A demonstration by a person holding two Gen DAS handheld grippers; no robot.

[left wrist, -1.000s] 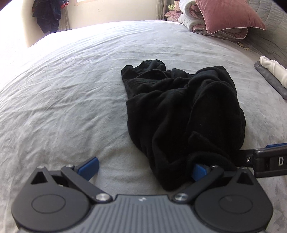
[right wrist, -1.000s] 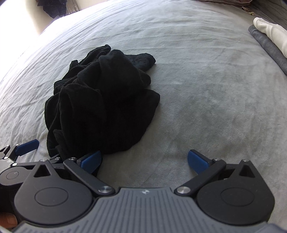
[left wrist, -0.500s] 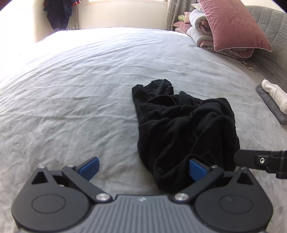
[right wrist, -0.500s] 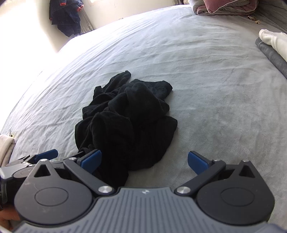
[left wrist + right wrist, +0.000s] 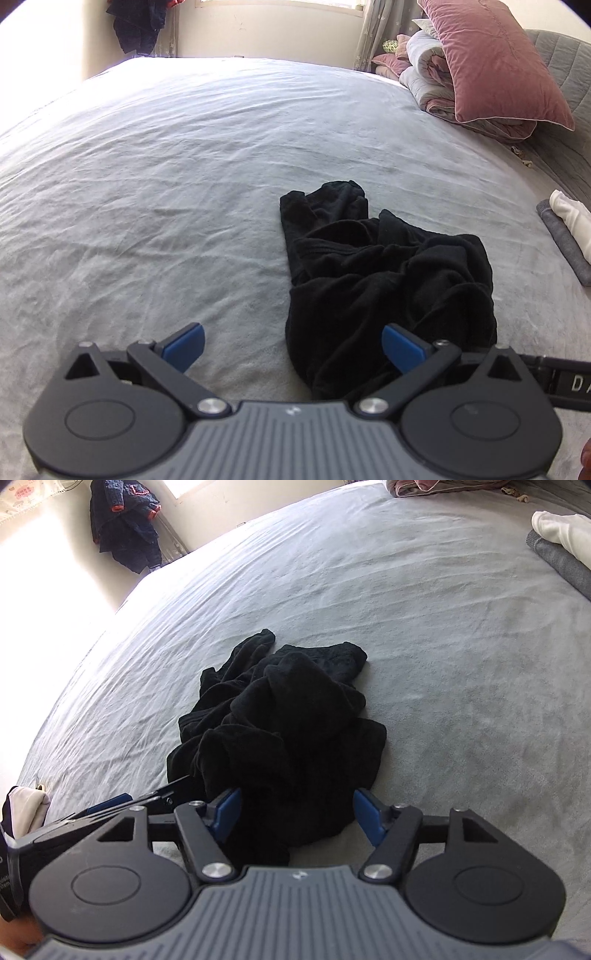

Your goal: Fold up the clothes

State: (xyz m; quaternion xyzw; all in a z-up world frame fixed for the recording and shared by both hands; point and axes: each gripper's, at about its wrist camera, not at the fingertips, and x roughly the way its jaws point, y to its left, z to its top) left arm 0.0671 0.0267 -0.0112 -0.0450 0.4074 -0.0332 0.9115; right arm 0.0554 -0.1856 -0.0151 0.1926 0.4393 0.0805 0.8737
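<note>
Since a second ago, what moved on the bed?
The right tool slid left over the near end of the black clothes; its jaws have just been closing around it, not yet pinching. The left tool lifted back a little, open. The clothes pile, pillow and folded stack stayed put.

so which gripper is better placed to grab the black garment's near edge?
Right. The right gripper straddles the black garment's near edge, its jaws just closing on it, pads not yet pressing. The left gripper stands wide open, cloth only by its right finger.
</note>
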